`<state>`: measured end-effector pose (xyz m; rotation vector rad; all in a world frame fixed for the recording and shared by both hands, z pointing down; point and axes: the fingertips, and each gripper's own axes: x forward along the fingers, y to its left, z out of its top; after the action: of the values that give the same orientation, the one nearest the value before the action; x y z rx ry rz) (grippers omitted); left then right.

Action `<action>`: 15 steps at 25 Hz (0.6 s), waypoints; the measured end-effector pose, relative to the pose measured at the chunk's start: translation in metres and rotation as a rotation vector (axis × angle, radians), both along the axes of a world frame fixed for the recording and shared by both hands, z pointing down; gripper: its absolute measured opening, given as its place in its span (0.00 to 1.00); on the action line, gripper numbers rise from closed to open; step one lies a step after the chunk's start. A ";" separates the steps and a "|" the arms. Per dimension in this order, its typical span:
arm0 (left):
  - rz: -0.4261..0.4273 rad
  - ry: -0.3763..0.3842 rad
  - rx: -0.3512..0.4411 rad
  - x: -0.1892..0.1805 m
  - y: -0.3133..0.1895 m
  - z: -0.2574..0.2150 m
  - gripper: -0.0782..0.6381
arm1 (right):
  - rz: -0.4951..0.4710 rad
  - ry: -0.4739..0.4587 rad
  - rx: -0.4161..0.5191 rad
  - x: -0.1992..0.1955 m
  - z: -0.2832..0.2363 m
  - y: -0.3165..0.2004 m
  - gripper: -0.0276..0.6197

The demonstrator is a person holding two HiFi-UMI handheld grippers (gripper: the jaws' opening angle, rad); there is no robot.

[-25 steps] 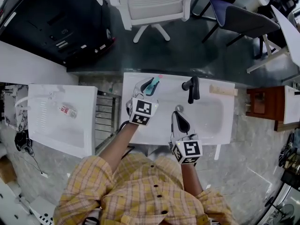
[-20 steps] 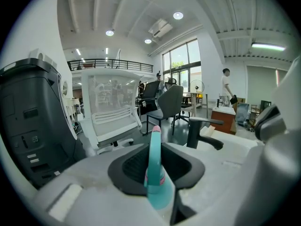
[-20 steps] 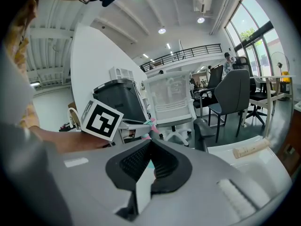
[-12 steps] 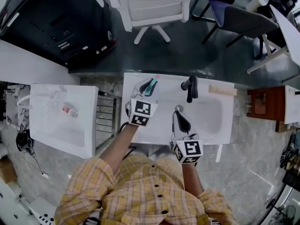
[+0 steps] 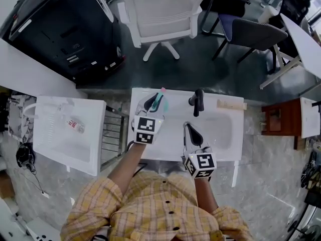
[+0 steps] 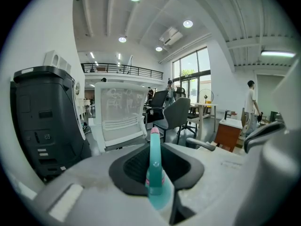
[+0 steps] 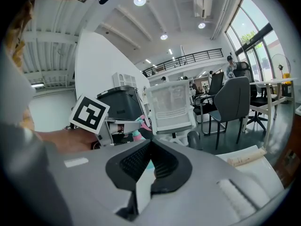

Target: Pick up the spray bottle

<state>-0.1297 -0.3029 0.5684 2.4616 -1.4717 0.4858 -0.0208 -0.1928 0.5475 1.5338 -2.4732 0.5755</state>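
Left gripper [image 5: 153, 102], tilted slightly downward, is clamping the teal spray bottle [image 6: 154, 157], jaws just closed on it; right gripper [image 5: 189, 129] is hovering, jaws together.

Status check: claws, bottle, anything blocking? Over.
Left claw just closed onto bottle, gripping it. Right claw shut, empty. Faucet beside, clear of bottle.

A: L gripper [image 6: 157, 158], status?
B: Jaws just been closing, pads now pressing on teal spray bottle [image 6: 154, 182]. It's upright, pink tip on top.
A: Bkgd?
B: White mesh chair [image 6: 120, 114] straight ahead, black machine [image 6: 44, 121] at left, grey chair [image 6: 178, 114] & standing person [image 6: 250, 105] to right.
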 end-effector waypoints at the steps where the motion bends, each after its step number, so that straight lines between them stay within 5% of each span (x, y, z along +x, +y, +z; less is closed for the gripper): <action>1: -0.008 0.008 0.006 0.000 0.003 -0.006 0.21 | -0.002 0.001 0.005 0.002 -0.004 0.000 0.05; 15: -0.078 0.078 0.092 0.000 0.041 -0.074 0.21 | -0.038 -0.026 0.093 0.010 -0.050 -0.002 0.05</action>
<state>-0.1297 -0.2616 0.4945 2.4504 -1.5846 0.3101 -0.0111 -0.1946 0.4976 1.5174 -2.5764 0.4841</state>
